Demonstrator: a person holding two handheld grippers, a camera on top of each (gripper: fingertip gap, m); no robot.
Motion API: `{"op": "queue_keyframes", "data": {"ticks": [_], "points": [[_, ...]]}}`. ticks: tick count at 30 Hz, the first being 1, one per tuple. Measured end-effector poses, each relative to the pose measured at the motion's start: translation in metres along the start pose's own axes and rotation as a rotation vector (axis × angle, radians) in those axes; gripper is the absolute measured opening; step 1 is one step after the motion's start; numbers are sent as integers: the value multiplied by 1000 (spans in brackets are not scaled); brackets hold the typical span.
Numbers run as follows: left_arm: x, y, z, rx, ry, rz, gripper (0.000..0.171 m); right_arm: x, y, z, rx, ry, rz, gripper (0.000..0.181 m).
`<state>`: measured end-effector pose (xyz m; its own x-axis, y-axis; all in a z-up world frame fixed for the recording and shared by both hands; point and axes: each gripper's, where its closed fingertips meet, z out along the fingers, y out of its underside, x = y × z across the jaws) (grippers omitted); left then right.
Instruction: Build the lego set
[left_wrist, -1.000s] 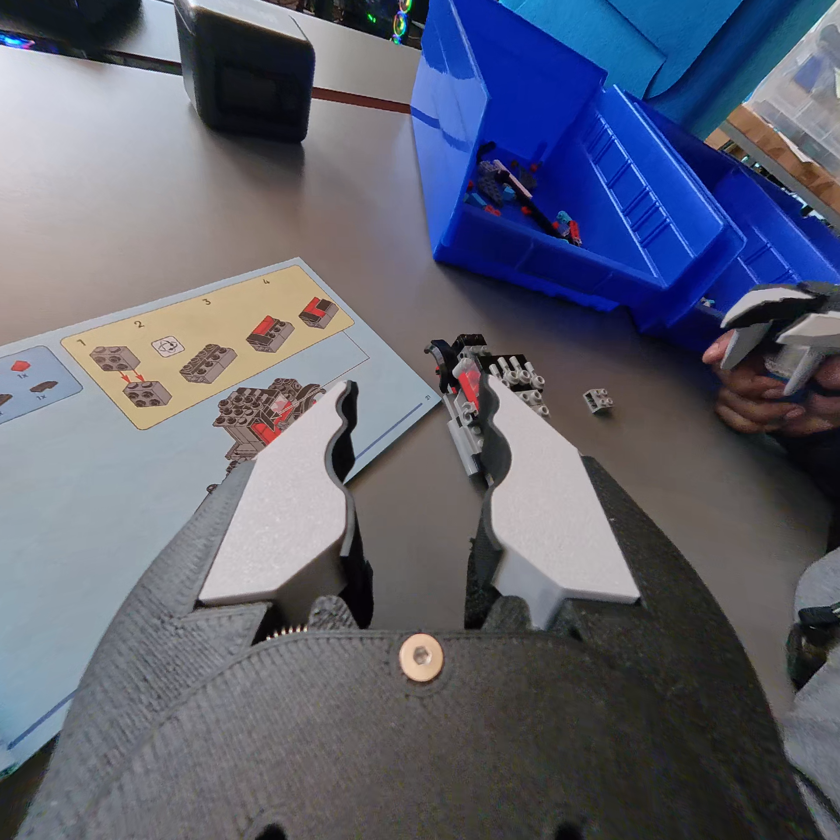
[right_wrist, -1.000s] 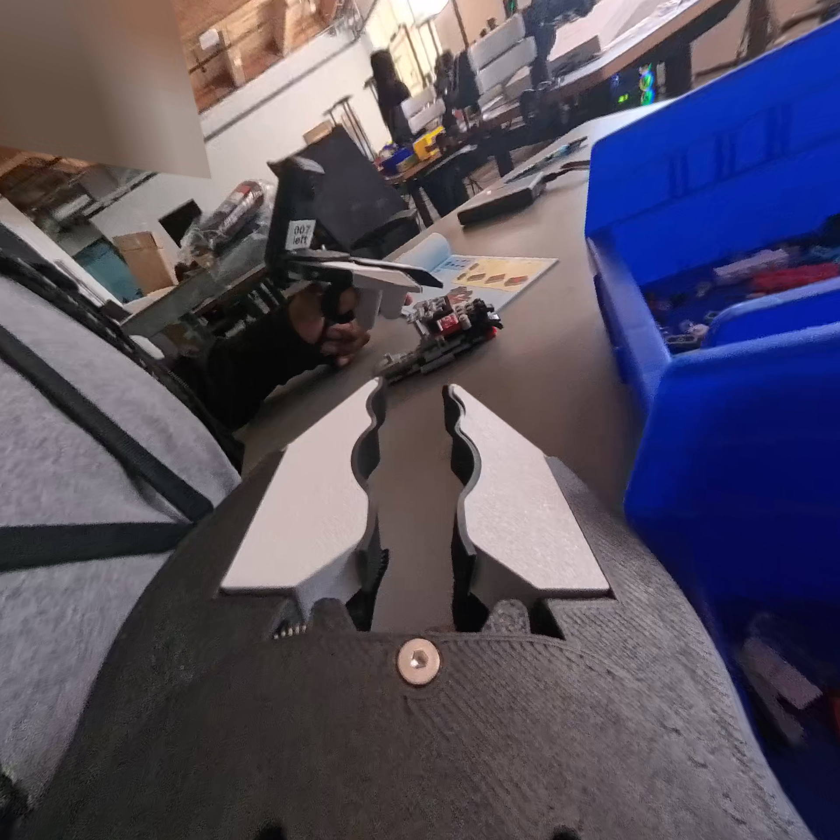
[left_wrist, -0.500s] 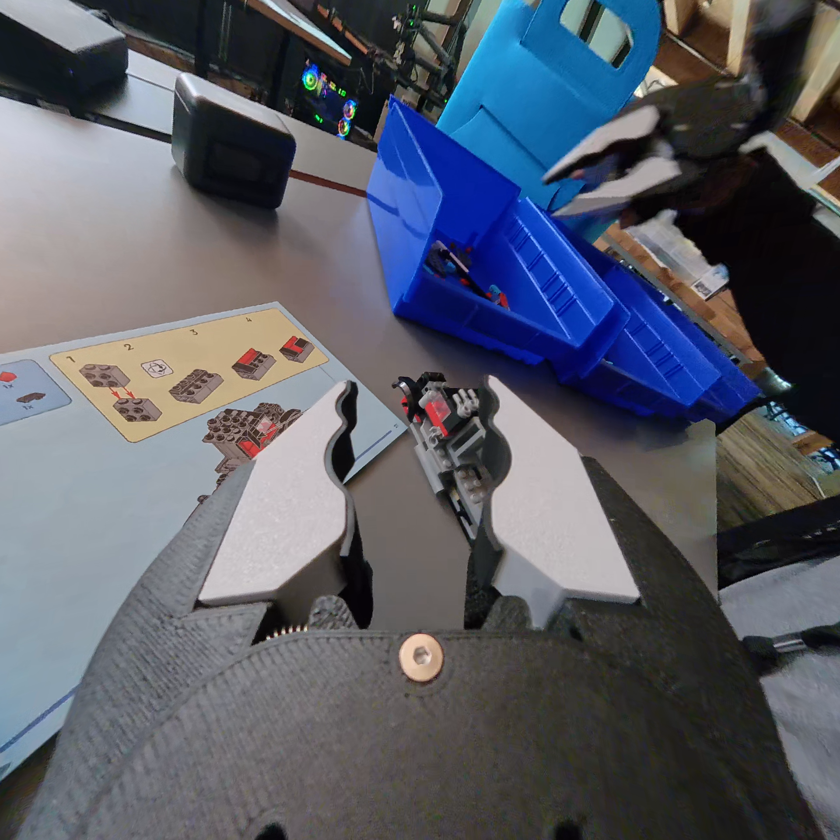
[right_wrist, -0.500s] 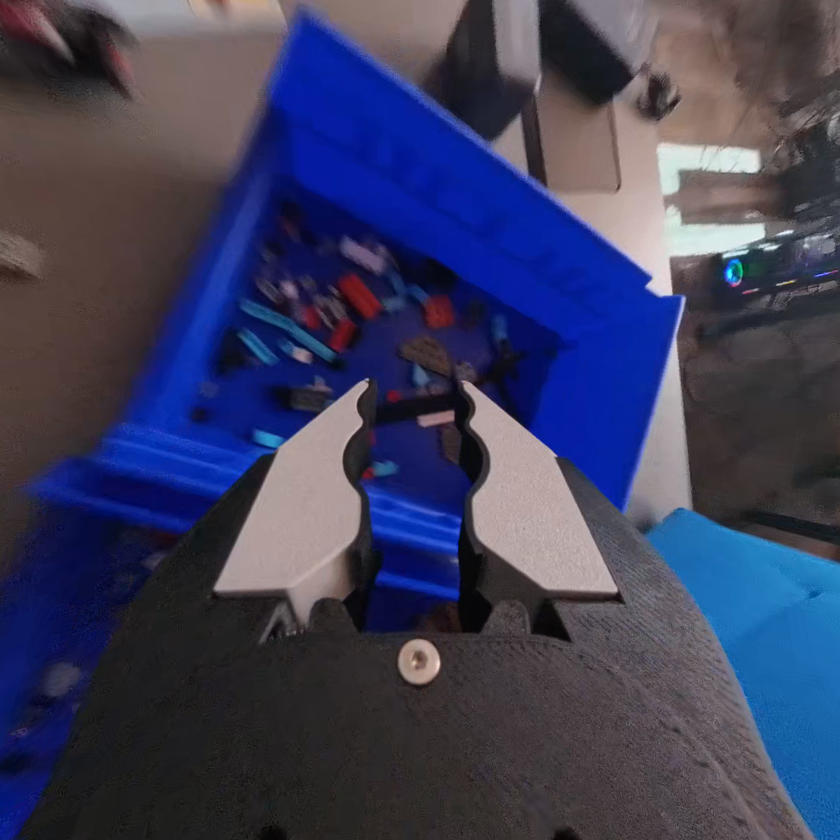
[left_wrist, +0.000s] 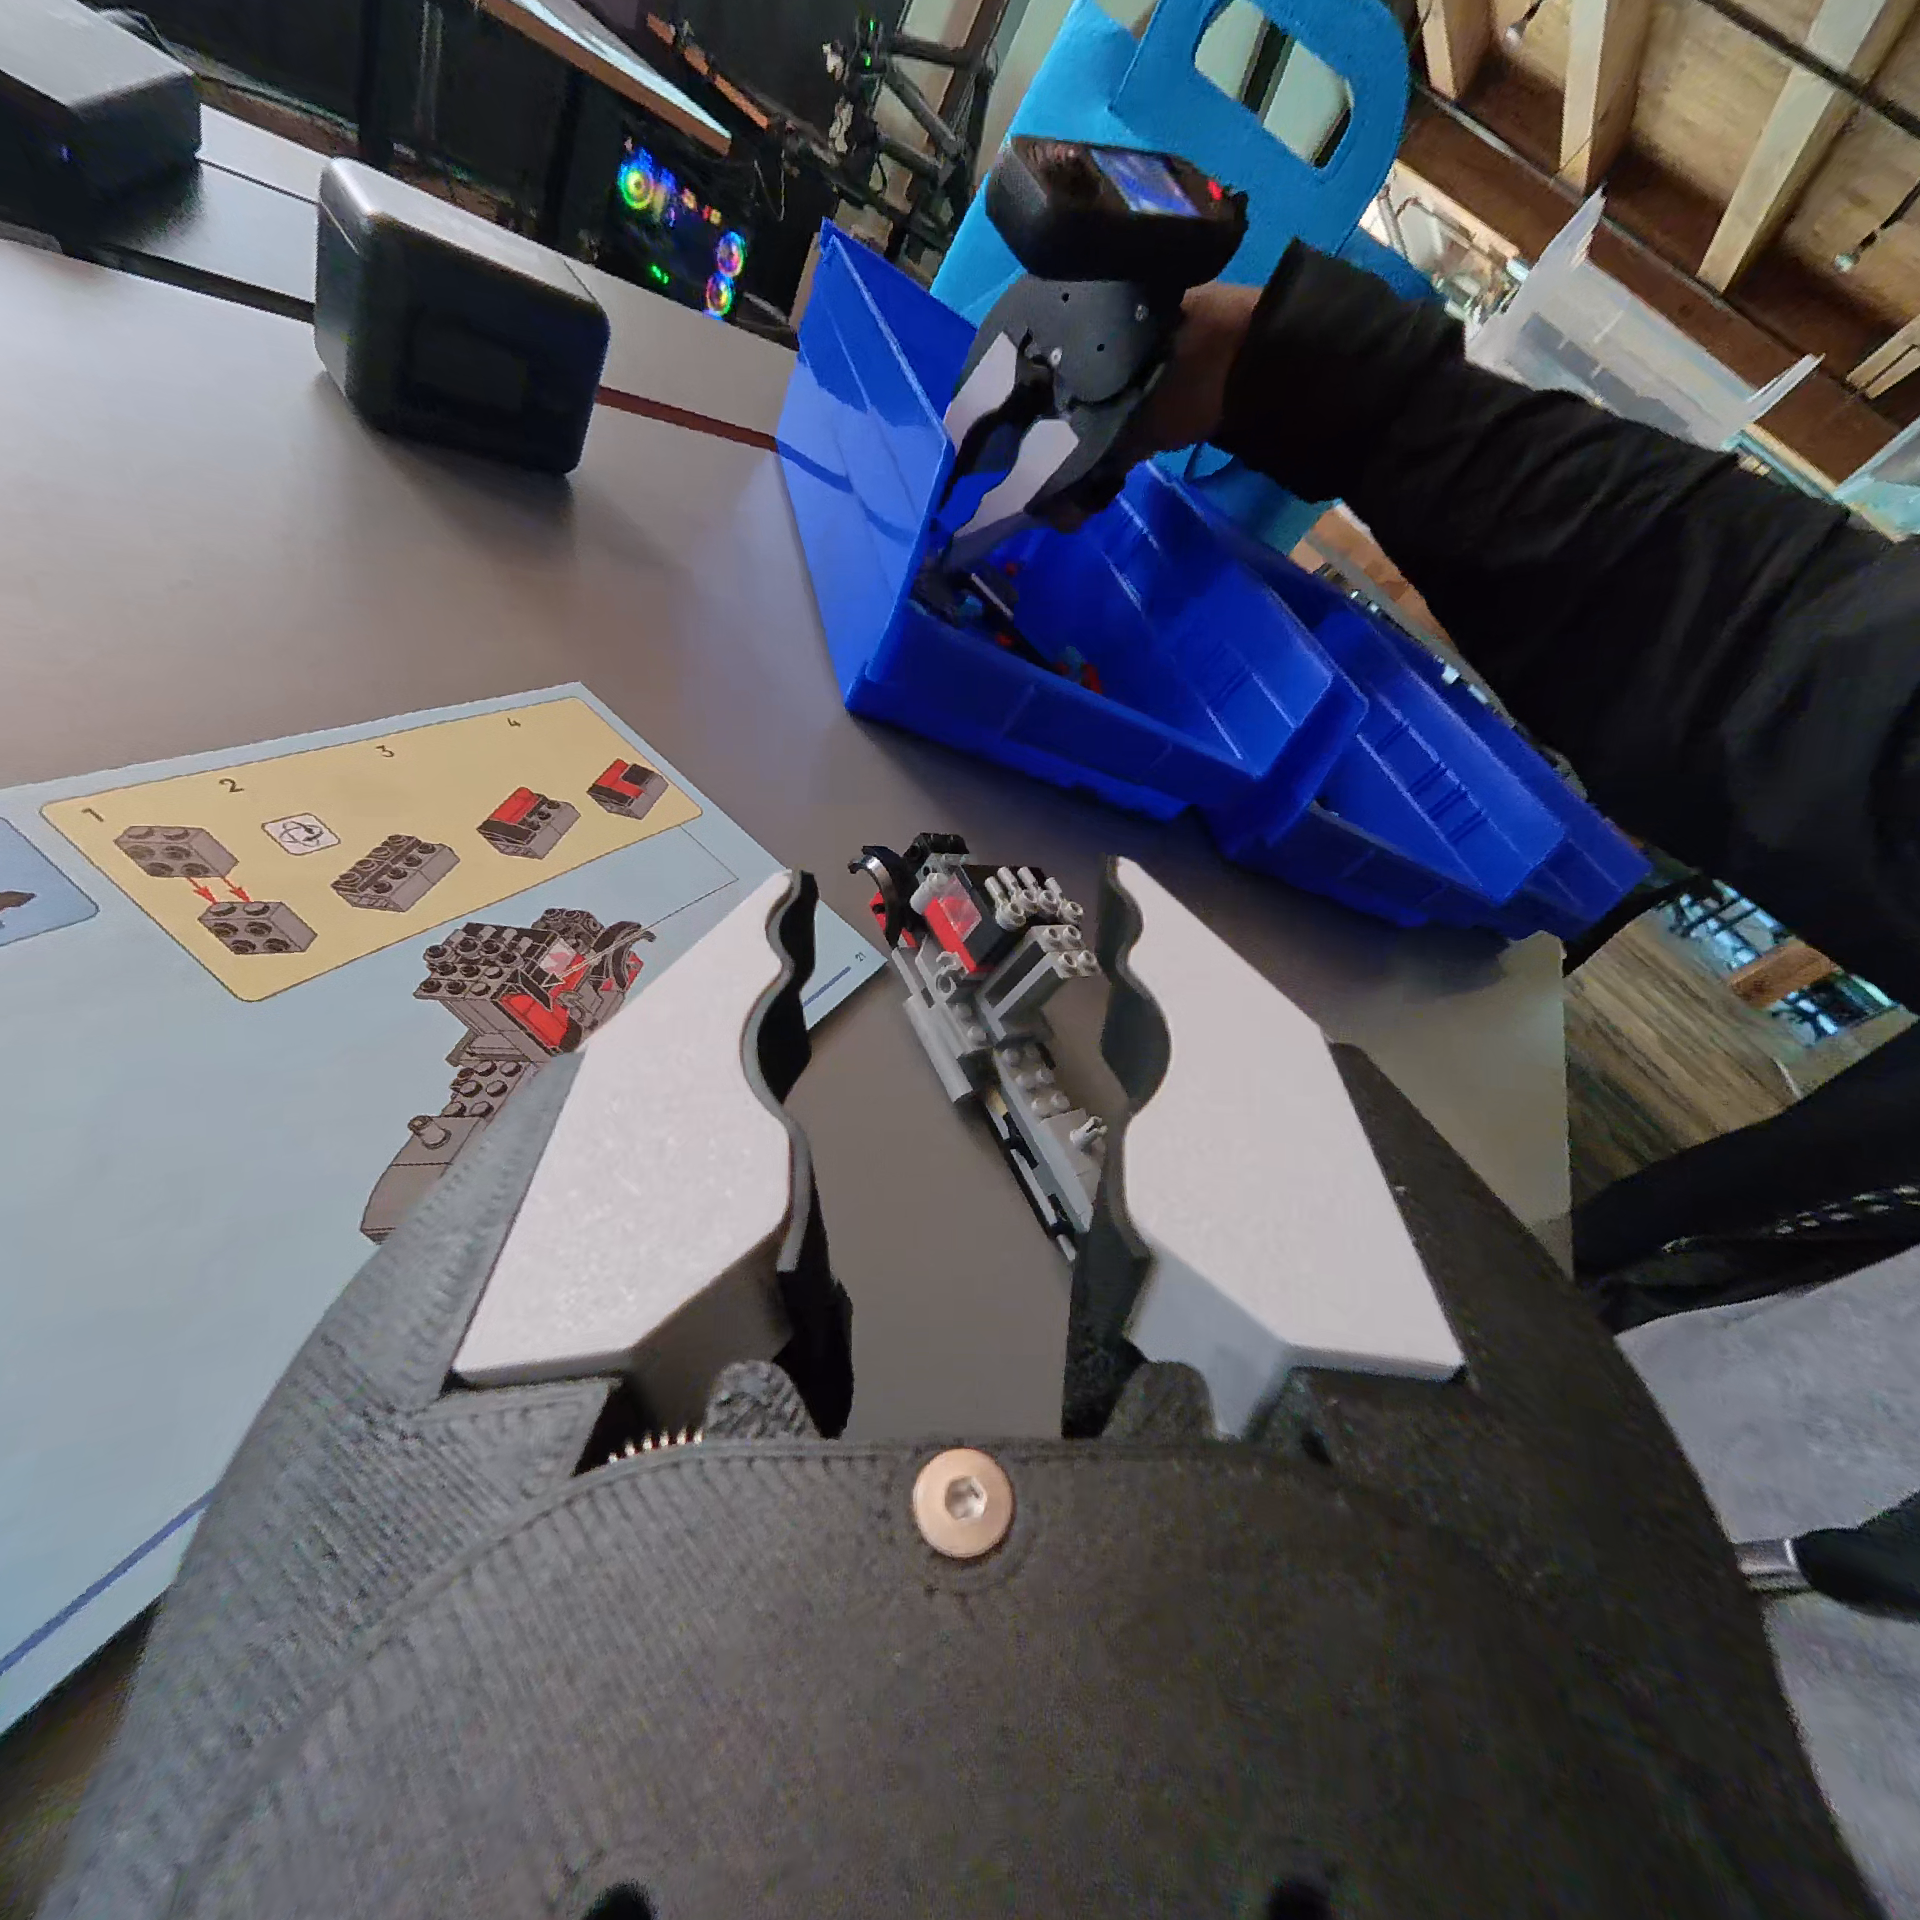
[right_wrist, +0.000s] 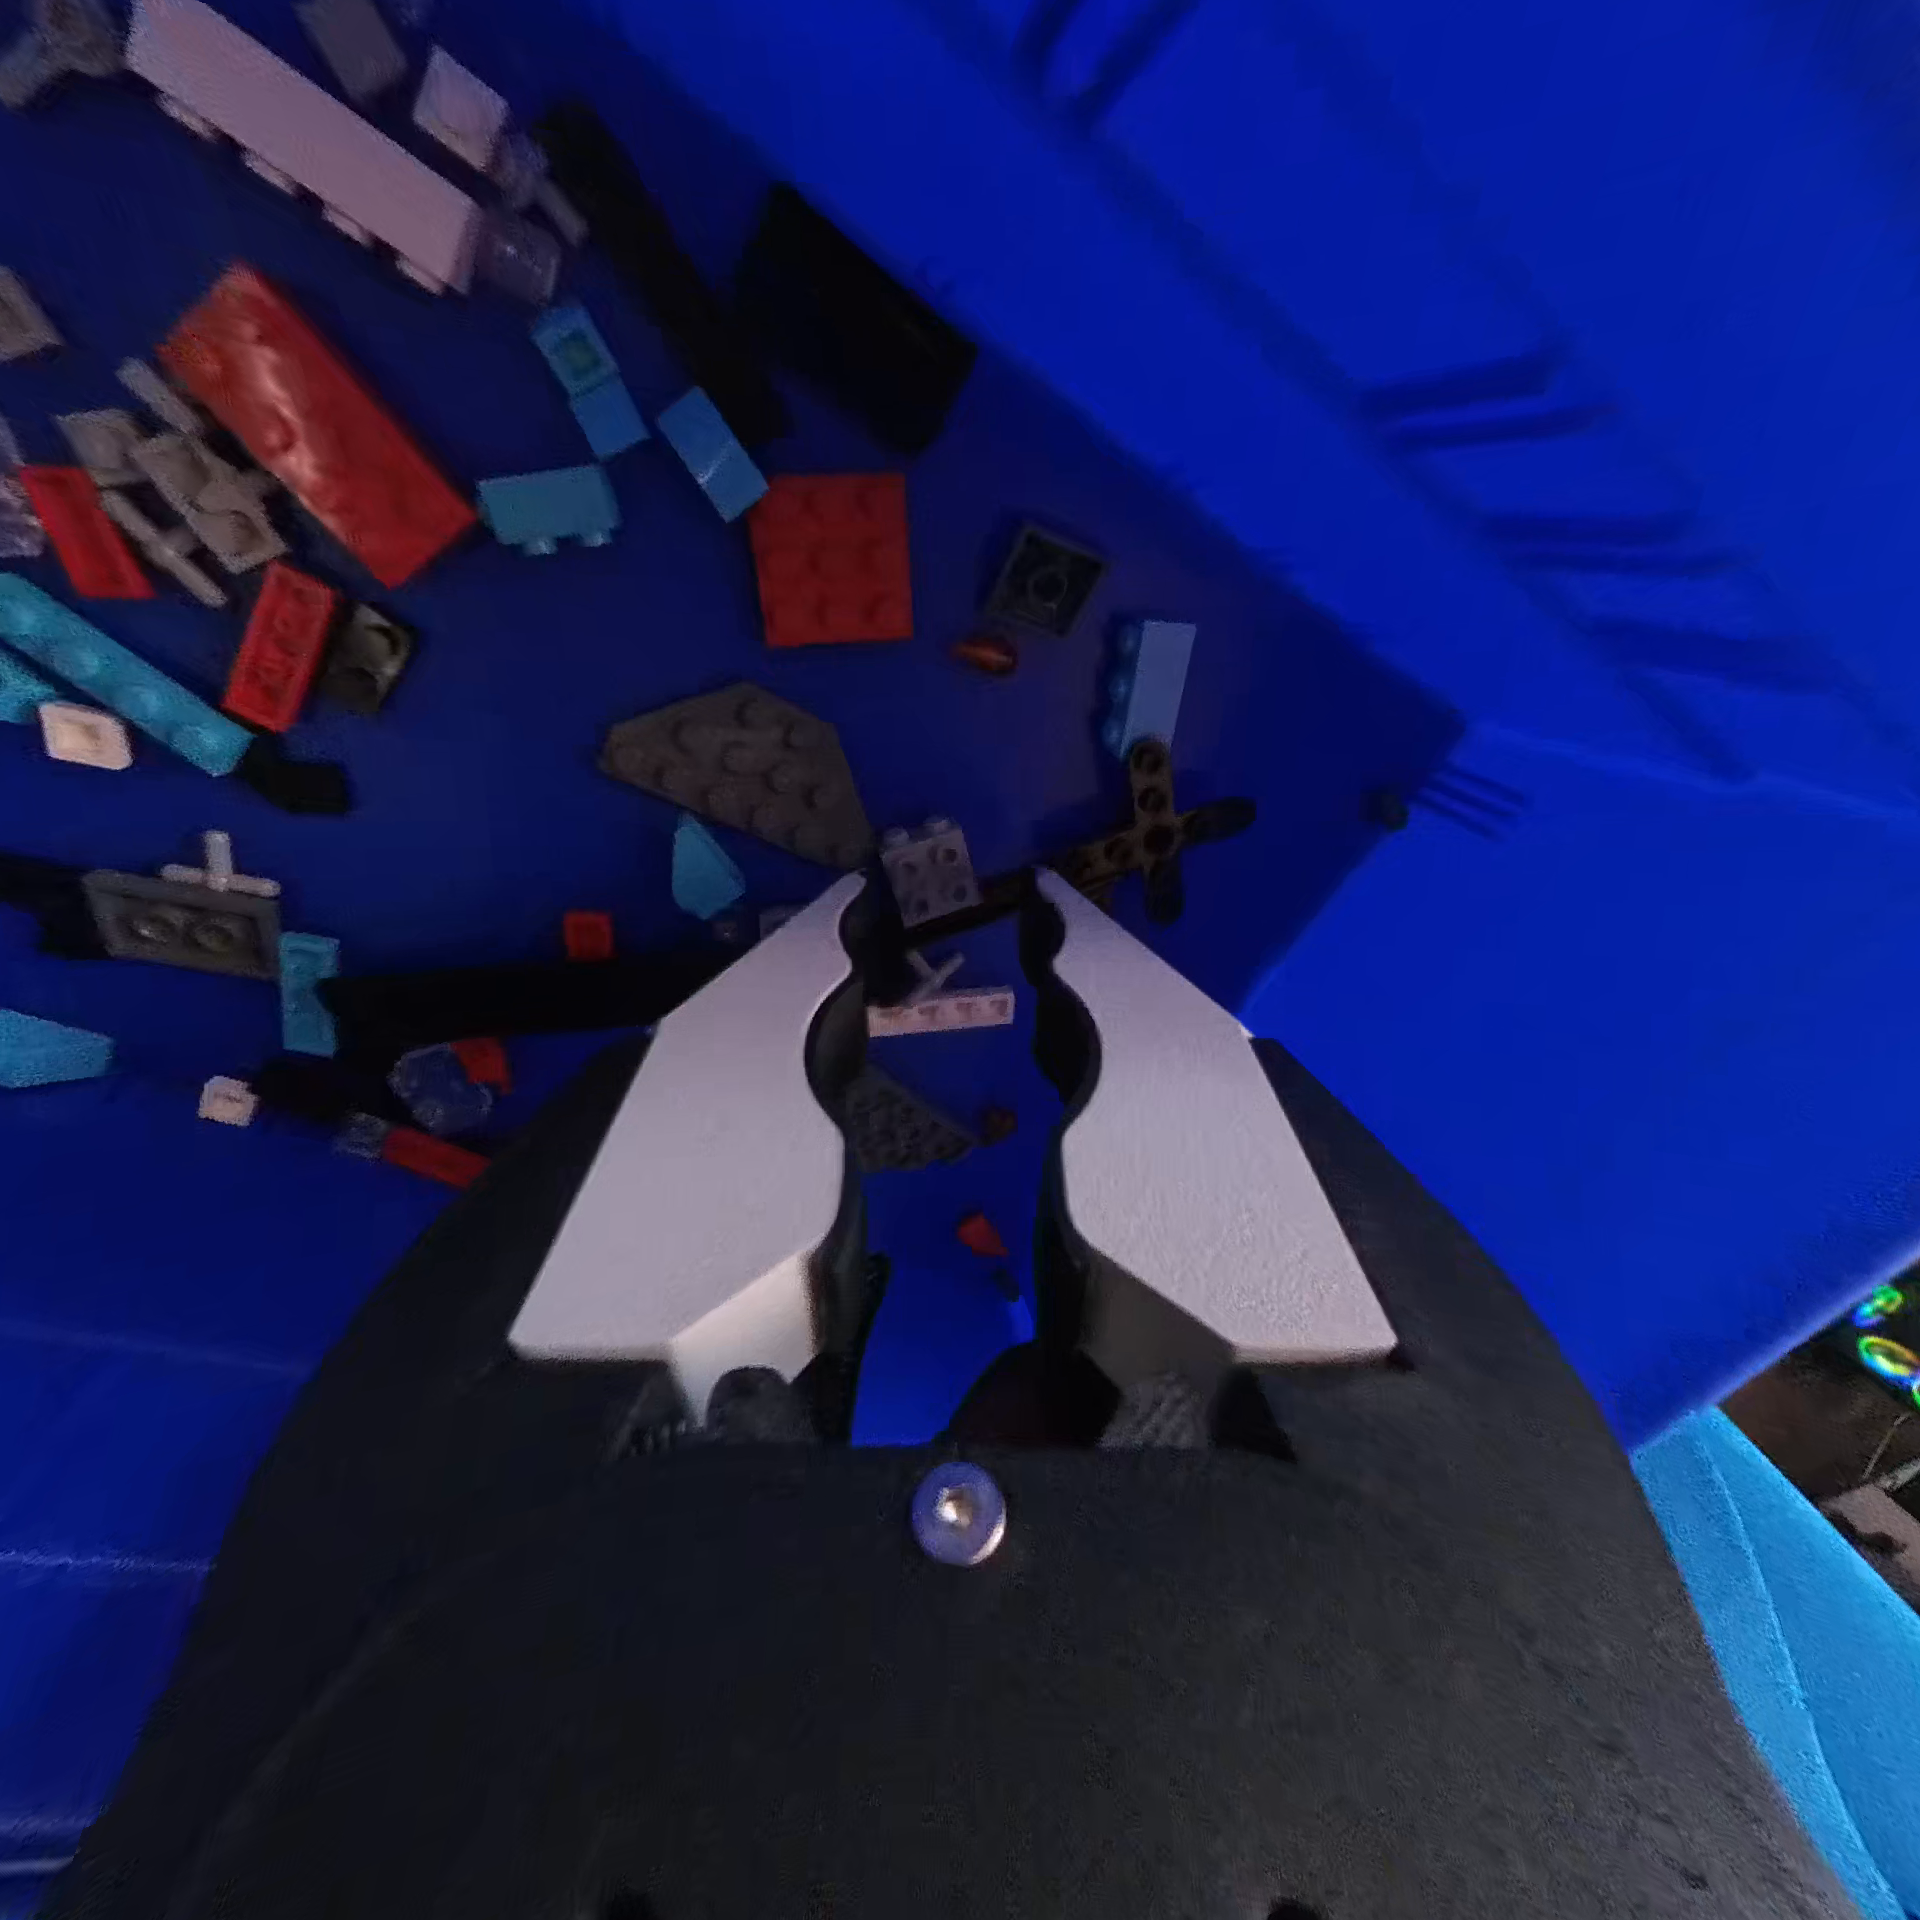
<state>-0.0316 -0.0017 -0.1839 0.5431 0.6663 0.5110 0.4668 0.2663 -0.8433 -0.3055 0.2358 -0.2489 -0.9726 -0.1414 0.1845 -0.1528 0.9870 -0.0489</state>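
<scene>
A partly built grey, black and red lego model (left_wrist: 987, 997) lies on the dark table between the tips of my open, empty left gripper (left_wrist: 951, 894). The instruction sheet (left_wrist: 312, 935) lies to its left. My right gripper (right_wrist: 951, 899) is open and reaches down into the blue parts bin (right_wrist: 1351, 416); it also shows in the left wrist view (left_wrist: 1013, 468) over that bin (left_wrist: 1039, 665). A small grey brick (right_wrist: 928, 871) sits between its tips, over a black cross-shaped piece (right_wrist: 1143, 831). Several red, blue, grey and black pieces lie loose on the bin floor.
A black box (left_wrist: 457, 322) stands at the back of the table. More blue bins (left_wrist: 1455, 810) sit to the right of the first. The table's right edge (left_wrist: 1564, 1091) is close to the model. A person's black sleeve (left_wrist: 1610, 582) reaches across above the bins. About 35 cm separates my left fingertips from my right.
My right gripper swung from low over the table up and down into the blue bin. My left gripper drew nearer to the model, which now lies between its fingers.
</scene>
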Motion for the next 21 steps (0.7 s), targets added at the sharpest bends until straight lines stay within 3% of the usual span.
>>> {"op": "queue_keyframes", "data": {"ticks": [4,7,11,14,17,21], "points": [[1,4,2,-22,-12,17,55,-1,6,4,-26,-19,63,21],[0,2,0,-9,-12,5,55,5,11,-4,-46,50,103,20],[2,2,-1,-2,-8,2,55,-9,-18,-56,125,116,243,20],[3,2,-2,-2,-9,12,55,-54,-57,-113,324,114,278,19],[5,4,-1,-15,-7,24,55,-123,-87,-153,462,69,254,19],[9,7,1,-33,6,27,56,-207,-110,-165,600,1,301,19]]}}
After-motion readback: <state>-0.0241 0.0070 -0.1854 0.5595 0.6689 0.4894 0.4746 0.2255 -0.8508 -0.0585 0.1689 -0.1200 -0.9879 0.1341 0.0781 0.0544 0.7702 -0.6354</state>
